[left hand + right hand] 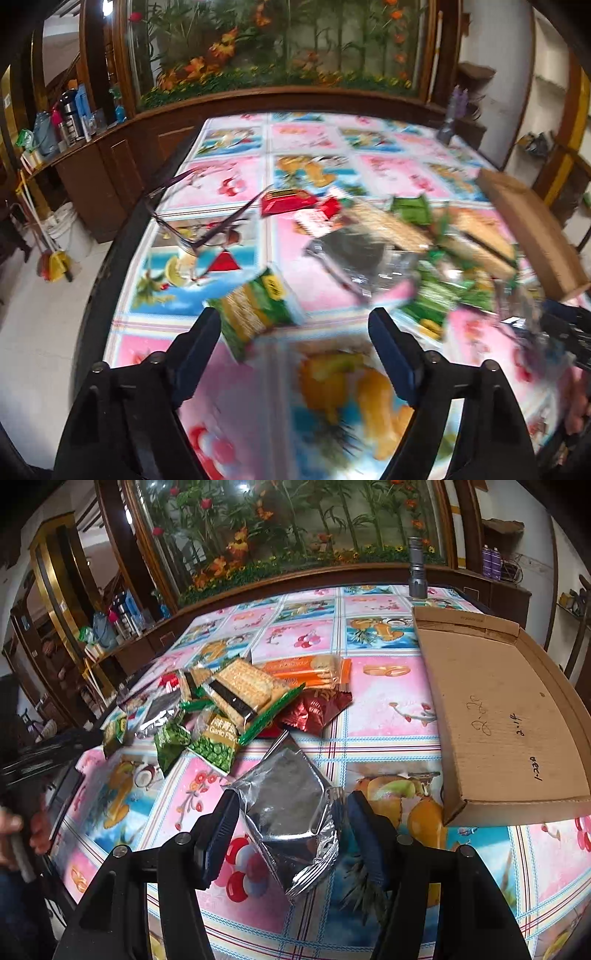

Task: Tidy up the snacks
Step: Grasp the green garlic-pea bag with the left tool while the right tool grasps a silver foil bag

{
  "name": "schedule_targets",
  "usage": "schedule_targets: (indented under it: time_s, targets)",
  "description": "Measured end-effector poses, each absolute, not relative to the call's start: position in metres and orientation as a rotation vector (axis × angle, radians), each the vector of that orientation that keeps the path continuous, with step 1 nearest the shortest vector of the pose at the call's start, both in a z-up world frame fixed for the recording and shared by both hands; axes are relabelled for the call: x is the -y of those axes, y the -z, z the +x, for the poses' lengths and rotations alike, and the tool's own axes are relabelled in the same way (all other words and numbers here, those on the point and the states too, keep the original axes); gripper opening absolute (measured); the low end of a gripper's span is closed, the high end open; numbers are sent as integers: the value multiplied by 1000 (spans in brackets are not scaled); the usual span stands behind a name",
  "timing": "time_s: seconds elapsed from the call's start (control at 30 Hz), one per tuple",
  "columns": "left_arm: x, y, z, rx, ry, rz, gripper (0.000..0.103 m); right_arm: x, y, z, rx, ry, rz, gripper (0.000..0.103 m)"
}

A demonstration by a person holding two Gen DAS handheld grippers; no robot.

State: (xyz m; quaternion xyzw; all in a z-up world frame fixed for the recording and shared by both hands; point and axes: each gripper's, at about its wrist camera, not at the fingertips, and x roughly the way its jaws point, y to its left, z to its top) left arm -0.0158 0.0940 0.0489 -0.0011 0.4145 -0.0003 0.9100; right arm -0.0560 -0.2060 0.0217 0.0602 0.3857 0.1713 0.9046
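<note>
Right wrist view: right tool [291, 823] grips a crinkled silver foil packet [291, 819]; flat brown cardboard tray [498, 716] empty, heaped snack packets [236, 698] unsorted. Left tool [295, 332] released.

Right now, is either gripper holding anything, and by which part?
Right gripper: crinkled silver foil snack packet, held across its middle by both side edges. Left gripper: open, holding nothing; a green cracker packet lies just ahead.

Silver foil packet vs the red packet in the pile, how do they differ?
The silver foil packet is plain and unprinted; the red packet carries print. The silver foil packet sits between the right gripper fingers, apart from the pile; the red packet lies under the cracker packs. Both are crimped foil snack packets.
</note>
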Motion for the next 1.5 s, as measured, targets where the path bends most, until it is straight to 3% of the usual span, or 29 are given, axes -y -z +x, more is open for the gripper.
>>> schedule_targets:
  time_s: [0.27, 0.47, 0.6, 0.77, 0.8, 0.87, 1.1, 1.17, 1.2, 1.3, 1.5]
  targets:
    - [-115, -24, 16, -937, -41, -61, 81, 212, -20, -57, -798, -380, 140, 65]
    - [-87, -17, 6, -965, 56, -102, 57, 214, -22, -57, -795, -384, 130, 66]
    - [-60, -14, -3, -955, 76, -49, 55, 215, -19, -53, -822, -397, 126, 66]
    - [-43, -11, -3, -974, 115, -6, 67, 198, -24, -48, -832, -475, 5, 66]
    - [-41, -11, -3, -971, 99, 21, 74, 195, -26, -47, -831, -493, -27, 74]
    - [-37, -12, -2, -958, 79, 73, 76, 189, -28, -40, -833, -518, -109, 86]
    - [-41, -8, 15, -938, 75, 95, 83, 168, -14, -19, -861, -592, -318, 86]
    - [-46, -8, 15, -933, 93, 52, 71, 164, -5, -15, -892, -575, -326, 85]
    - [-47, -8, 14, -928, 90, 39, 58, 163, -3, -15, -898, -579, -306, 82]
    - [-50, -9, 10, -920, 78, 26, 50, 165, -5, -16, -894, -542, -270, 63]
    - [-55, -11, -7, -920, 108, -75, 49, 166, -10, -30, -903, -518, -178, 63]
